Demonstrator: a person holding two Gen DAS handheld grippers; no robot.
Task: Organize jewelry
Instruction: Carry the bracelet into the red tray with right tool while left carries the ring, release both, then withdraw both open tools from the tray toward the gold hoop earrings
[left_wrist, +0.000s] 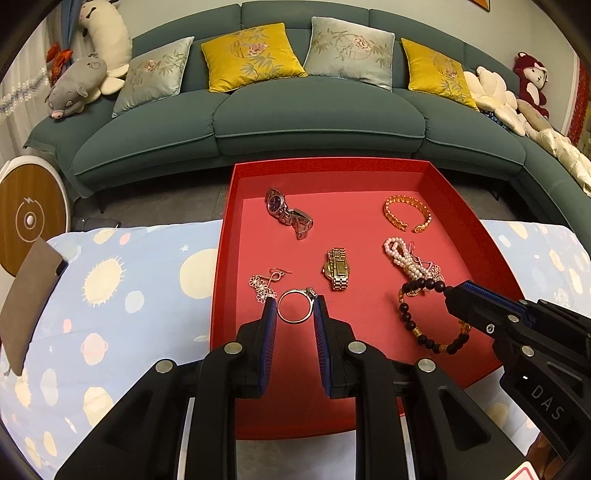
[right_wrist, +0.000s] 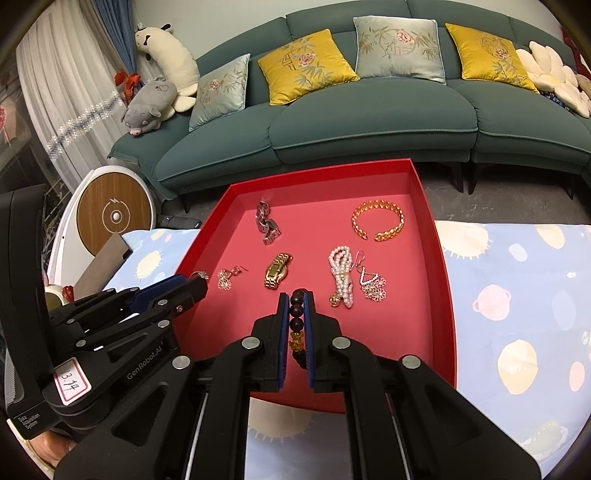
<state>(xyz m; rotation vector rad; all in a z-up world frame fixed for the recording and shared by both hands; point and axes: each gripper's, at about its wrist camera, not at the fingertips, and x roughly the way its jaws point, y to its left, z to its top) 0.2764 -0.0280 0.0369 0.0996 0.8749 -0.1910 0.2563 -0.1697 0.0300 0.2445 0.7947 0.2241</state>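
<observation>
Silver ring (left_wrist: 295, 306) upright between the left gripper (left_wrist: 295, 308) pads, pinched at its sides, over the near-left part of the red tray (left_wrist: 332, 166). Left gripper pitched downward. Right gripper (right_wrist: 296, 301) also angled down, jaws narrow, clamped on the dark bead bracelet (right_wrist: 297, 321), which hangs over the tray's near-right part. Gold watch (left_wrist: 337, 267) lies flat between them, pearl strand (left_wrist: 404, 258) just beyond the bracelet.
</observation>
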